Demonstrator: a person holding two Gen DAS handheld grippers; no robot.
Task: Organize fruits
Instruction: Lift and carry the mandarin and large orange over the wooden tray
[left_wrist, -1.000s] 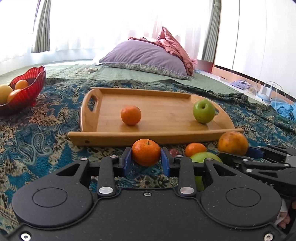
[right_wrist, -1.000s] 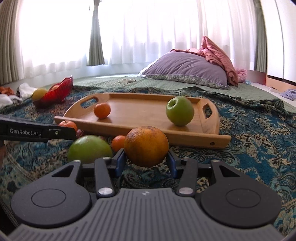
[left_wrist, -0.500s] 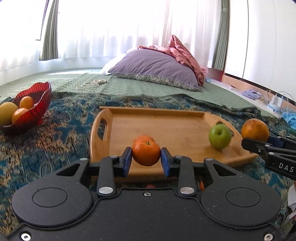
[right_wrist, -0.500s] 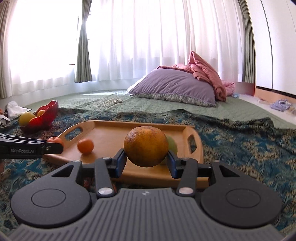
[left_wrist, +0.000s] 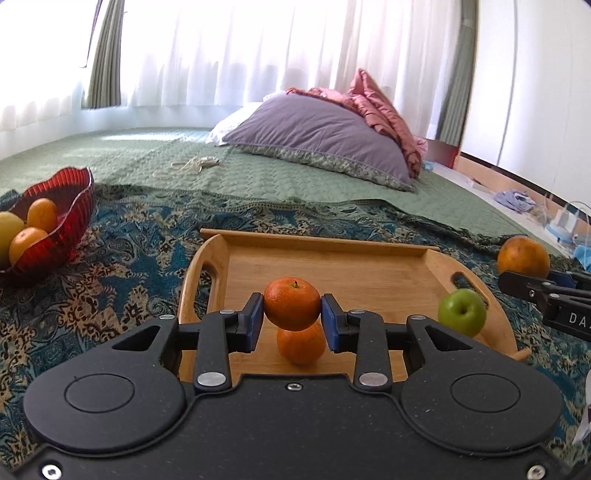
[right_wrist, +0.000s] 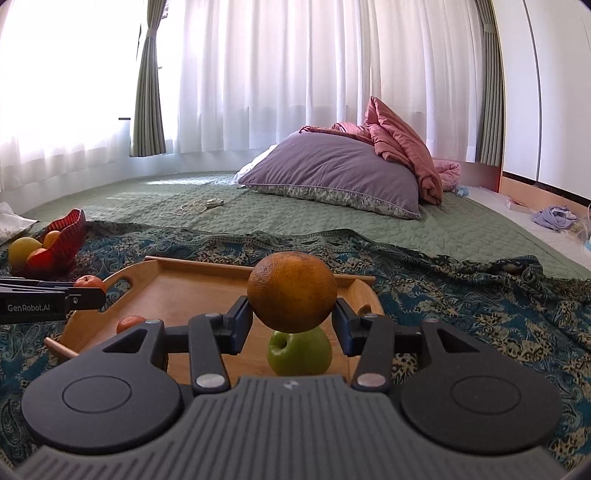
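My left gripper (left_wrist: 292, 318) is shut on a small tangerine (left_wrist: 291, 302) and holds it above the wooden tray (left_wrist: 388, 273), right over another tangerine (left_wrist: 301, 347) lying in the tray. A green apple (left_wrist: 461, 312) sits at the tray's right end. My right gripper (right_wrist: 291, 320) is shut on a large orange (right_wrist: 291, 291), held above the green apple (right_wrist: 299, 350). The orange also shows at the right edge of the left wrist view (left_wrist: 522, 258). The left gripper (right_wrist: 51, 299) shows at the left of the right wrist view.
A red glass bowl (left_wrist: 59, 221) with several fruits stands to the left on the patterned blue cloth (left_wrist: 122, 266). A purple pillow (left_wrist: 317, 136) and pink blanket (left_wrist: 384, 110) lie behind on the green quilt. A cable lies on the quilt (left_wrist: 188, 166).
Both grippers have lifted their fruit off the cloth and moved forward over the tray. The loose fruits in front of the tray have dropped out of view.
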